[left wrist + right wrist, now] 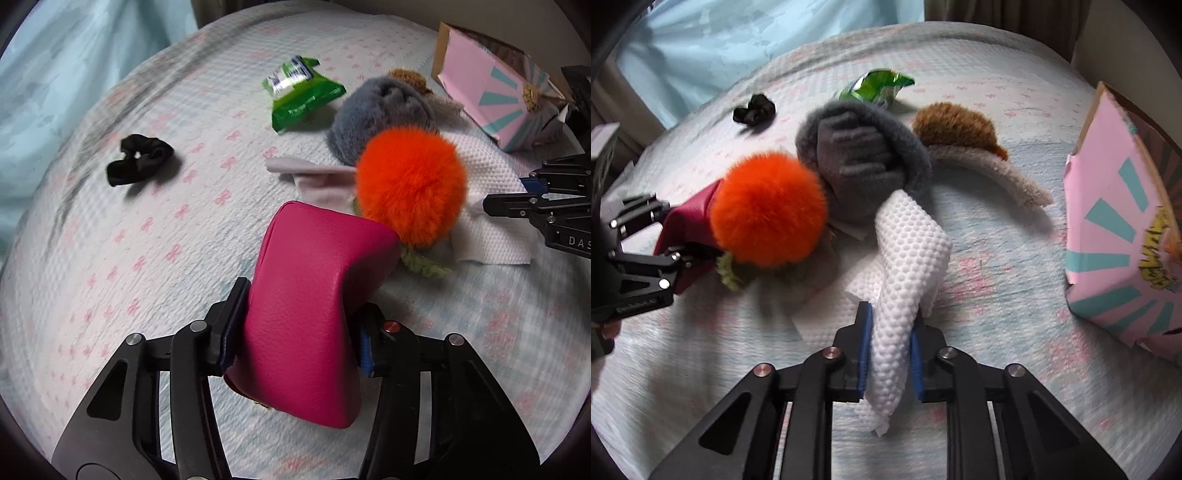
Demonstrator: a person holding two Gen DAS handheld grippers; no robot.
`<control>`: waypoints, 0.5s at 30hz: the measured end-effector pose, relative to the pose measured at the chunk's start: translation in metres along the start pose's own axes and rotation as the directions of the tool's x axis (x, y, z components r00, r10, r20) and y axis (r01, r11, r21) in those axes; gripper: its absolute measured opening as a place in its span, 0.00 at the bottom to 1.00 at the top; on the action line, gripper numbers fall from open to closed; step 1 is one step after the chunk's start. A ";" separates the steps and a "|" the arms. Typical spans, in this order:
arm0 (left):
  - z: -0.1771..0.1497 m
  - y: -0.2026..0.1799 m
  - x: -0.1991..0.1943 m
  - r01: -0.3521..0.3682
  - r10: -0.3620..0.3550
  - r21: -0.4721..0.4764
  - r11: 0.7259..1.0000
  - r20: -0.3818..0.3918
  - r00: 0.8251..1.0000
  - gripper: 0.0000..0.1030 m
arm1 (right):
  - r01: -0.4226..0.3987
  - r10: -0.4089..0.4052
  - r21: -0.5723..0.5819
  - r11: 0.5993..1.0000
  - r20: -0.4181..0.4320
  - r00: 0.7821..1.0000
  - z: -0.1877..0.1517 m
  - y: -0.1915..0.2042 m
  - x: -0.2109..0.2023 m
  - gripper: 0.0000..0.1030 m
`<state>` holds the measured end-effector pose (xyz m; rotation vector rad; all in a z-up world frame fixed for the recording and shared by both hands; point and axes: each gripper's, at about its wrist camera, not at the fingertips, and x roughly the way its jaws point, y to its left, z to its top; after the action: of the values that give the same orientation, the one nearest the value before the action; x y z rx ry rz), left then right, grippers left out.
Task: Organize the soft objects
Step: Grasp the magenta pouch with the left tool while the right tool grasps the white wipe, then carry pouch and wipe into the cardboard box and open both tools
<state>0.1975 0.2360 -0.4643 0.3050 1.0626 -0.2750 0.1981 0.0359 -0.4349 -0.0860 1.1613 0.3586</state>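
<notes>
I have both pickups made, left gripper (295,328) pinching the magenta pouch (310,295), right gripper (889,354) clamped on the white cloth (905,266); next I judge 2 lifts toward the pink box (1123,229) at right.

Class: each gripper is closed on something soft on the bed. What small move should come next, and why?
Probably lift both straight up. The left gripper pinches the pink pouch, the right gripper the white cloth. The orange pompom touches the pouch, so rise slowly.

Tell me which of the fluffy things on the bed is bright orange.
The round pompom beside the magenta pouch. The other fluffy things are the grey furry item behind it and the brown one farther back.
</notes>
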 end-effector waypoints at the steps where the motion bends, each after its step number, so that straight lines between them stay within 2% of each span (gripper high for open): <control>1: 0.001 0.000 -0.007 -0.001 0.001 -0.009 1.000 0.007 1.000 0.43 | 0.001 -0.001 0.003 1.000 0.004 1.000 0.000 0.000 -0.005 0.16; 9: 0.015 -0.001 -0.073 -0.035 0.039 -0.080 0.996 0.052 0.998 0.41 | 0.007 -0.009 0.036 0.999 0.062 0.998 0.008 0.007 -0.068 0.14; 15: 0.042 -0.011 -0.146 -0.066 0.080 -0.137 0.988 0.105 0.991 0.41 | 0.010 -0.023 0.092 0.996 0.140 0.990 0.020 0.006 -0.147 0.14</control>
<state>0.1605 0.2210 -0.3178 0.2062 0.9538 -0.1526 0.1624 0.0124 -0.2925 0.0089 1.0349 0.2919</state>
